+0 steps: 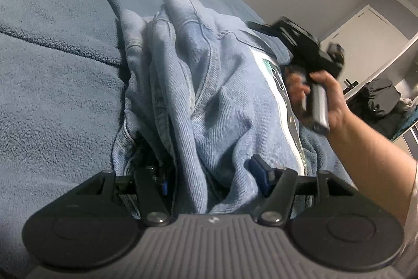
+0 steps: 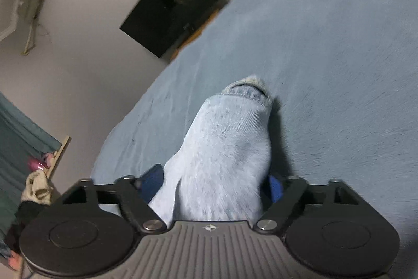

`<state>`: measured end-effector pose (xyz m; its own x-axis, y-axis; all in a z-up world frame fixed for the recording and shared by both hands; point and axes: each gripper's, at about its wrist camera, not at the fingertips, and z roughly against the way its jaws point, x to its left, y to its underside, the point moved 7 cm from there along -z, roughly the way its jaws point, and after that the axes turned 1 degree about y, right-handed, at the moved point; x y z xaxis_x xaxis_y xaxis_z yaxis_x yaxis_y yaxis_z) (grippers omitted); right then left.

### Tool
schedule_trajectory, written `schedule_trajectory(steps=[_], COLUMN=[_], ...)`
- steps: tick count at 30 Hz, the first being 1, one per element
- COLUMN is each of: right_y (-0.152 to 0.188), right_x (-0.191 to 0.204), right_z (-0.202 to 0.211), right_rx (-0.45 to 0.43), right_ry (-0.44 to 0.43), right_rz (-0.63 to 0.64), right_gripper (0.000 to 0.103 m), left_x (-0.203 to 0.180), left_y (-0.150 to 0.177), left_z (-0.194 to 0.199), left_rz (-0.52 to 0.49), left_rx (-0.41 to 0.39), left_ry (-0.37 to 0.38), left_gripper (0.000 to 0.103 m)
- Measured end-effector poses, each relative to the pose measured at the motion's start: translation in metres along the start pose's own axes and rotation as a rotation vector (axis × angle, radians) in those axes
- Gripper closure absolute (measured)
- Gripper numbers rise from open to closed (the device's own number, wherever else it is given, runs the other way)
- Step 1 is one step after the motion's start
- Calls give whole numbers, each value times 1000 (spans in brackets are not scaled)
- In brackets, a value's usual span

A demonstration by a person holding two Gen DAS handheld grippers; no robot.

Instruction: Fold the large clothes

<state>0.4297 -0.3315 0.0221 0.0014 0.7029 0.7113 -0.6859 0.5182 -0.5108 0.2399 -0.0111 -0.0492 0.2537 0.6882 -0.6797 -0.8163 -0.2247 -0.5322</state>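
A pair of light blue jeans (image 1: 198, 96) lies bunched on a blue fleece blanket (image 1: 52, 85). My left gripper (image 1: 211, 174) is shut on a thick fold of the jeans, which covers most of its blue pads (image 1: 258, 171). The right gripper's body (image 1: 305, 49), held in a hand, shows at the right of the left wrist view beside a white printed patch on the cloth. In the right wrist view my right gripper (image 2: 211, 184) is shut on a jeans leg (image 2: 224, 148), whose hem (image 2: 248, 88) hangs over the blanket (image 2: 326, 69).
A dark wall-mounted screen (image 2: 172, 7) hangs beyond the bed's edge. A white door (image 1: 365, 30) and a pile of dark bags (image 1: 384, 101) stand at the right. Clothes and a pink object (image 2: 36, 174) lie at the lower left.
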Motion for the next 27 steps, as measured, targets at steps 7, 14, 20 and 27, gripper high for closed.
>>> schedule_trajectory(steps=[7,14,20,27], right_y=[-18,-15,61,158], right_x=[13,-10,24,36], right_z=[-24,8,93,171], right_rx=[-111,-157,-154,-49], right_ry=[12,201,146,118], right_rz=[212,226,476,654], right_gripper=[45,15,23,63], left_x=[-4,-6,-20,-15], left_y=[-5,-5,-6,-6], left_z=[0,1,12,24], left_rz=[-3,-19,-129,-131], left_rx=[8,3,-44,-68], left_ry=[21,9,-65,-110], left_gripper=[41,41,51,58])
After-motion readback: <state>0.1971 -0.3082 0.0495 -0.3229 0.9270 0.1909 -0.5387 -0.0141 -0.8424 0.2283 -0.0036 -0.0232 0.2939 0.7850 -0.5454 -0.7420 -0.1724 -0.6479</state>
